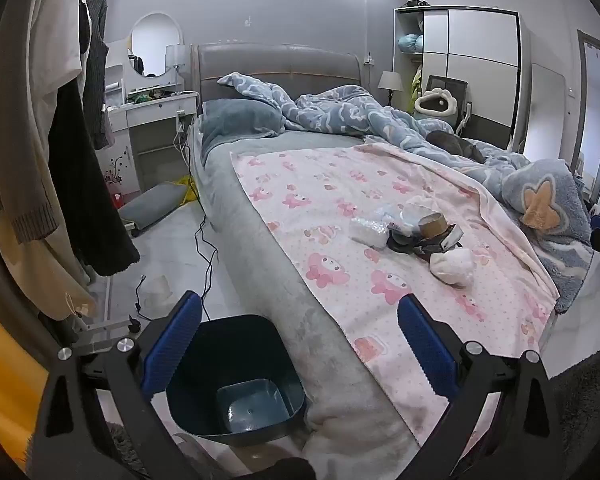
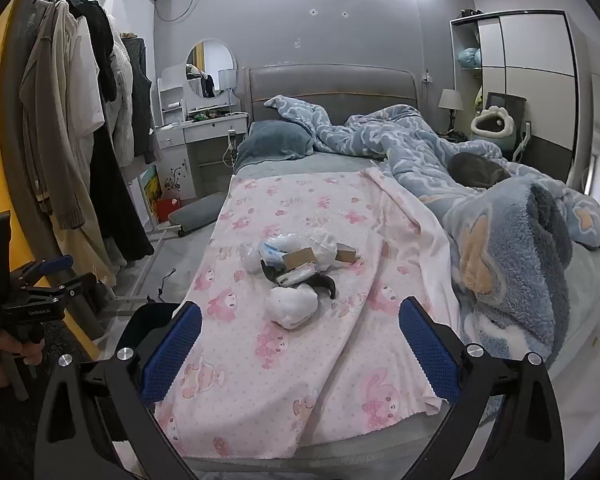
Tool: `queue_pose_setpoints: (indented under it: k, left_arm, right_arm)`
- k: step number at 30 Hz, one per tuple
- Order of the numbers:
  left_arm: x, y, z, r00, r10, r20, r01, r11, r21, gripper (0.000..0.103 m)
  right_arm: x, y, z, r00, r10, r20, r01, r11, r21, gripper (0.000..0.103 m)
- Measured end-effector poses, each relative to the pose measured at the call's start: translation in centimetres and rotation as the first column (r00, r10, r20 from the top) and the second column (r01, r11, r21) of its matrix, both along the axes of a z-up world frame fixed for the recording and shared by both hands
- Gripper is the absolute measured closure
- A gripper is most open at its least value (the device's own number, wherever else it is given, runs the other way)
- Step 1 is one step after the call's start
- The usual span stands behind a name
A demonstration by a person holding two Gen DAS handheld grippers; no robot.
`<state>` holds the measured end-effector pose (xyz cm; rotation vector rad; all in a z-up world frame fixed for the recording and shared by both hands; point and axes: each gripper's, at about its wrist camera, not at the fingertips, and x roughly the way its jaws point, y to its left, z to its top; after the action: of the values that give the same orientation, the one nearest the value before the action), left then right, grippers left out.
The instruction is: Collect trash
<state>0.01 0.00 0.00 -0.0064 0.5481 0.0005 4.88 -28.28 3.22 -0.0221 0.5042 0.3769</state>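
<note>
A small heap of trash (image 2: pixel 296 268) lies on the pink rabbit-print sheet (image 2: pixel 260 360) in the middle of the bed: clear plastic wrappers, a cardboard piece, black bits and a crumpled white bag (image 2: pixel 292 306). My right gripper (image 2: pixel 300 344) hovers open just short of the heap, with nothing between its fingers. In the left wrist view the same heap (image 1: pixel 420 236) sits farther off to the right. My left gripper (image 1: pixel 300 340) is open and holds nothing. Below it, a dark teal bin (image 1: pixel 236 380) stands on the floor against the bed's side. A hand holds the left gripper (image 2: pixel 66 272) at the far left.
A rumpled blue quilt (image 2: pixel 512 240) covers the bed's right side, with a grey cat (image 2: pixel 476 172) curled on it. Hanging clothes (image 1: pixel 60 140) crowd the left. Black cables (image 1: pixel 208 252) trail over the floor beside the bed. A dressing table (image 1: pixel 152 112) and a wardrobe (image 1: pixel 472 64) stand at the back.
</note>
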Motion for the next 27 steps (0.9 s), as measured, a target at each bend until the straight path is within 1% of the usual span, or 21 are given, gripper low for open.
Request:
queue_pose_setpoints:
  k: [4, 5, 6, 10, 15, 27]
  left_arm:
    - [0.03, 0.02, -0.01, 1.000, 0.001, -0.005, -0.001, 1.000, -0.003, 0.003]
    - [0.04, 0.03, -0.01, 1.000, 0.001, -0.005, -0.001, 1.000, -0.003, 0.003]
    - [0.04, 0.02, -0.02, 1.000, 0.000, -0.006, 0.000, 1.000, -0.004, 0.003]
    - [0.03, 0.02, -0.01, 1.000, -0.001, -0.006, 0.000, 1.000, -0.005, 0.003]
    - [0.02, 0.02, 0.01, 1.000, -0.001, -0.007, 0.001, 1.000, -0.005, 0.003]
    - [-0.01, 0.01, 0.07, 1.000, -0.001, -0.010, 0.001, 1.000, -0.008, 0.003]
  right_arm:
    - [0.34, 0.38, -0.01, 1.000, 0.002, -0.004, -0.002, 1.000, -0.009, 0.003]
    - [0.15, 0.03, 0.09, 1.000, 0.007, 0.009, -0.007, 1.000, 0.013, 0.003]
    - [-0.17, 0.17, 0.17, 1.000, 0.010, 0.010, -0.010, 1.000, 0.010, 0.003]
    - [0.32, 0.03, -0.32, 1.000, 0.014, 0.000, -0.014, 1.000, 0.009, 0.003]
    - [0.24, 0.35, -0.11, 1.000, 0.015, -0.002, -0.015, 1.000, -0.005, 0.003]
    - [0.17, 0.31, -0.15, 1.000, 0.017, -0.006, -0.017, 1.000, 0.006, 0.003]
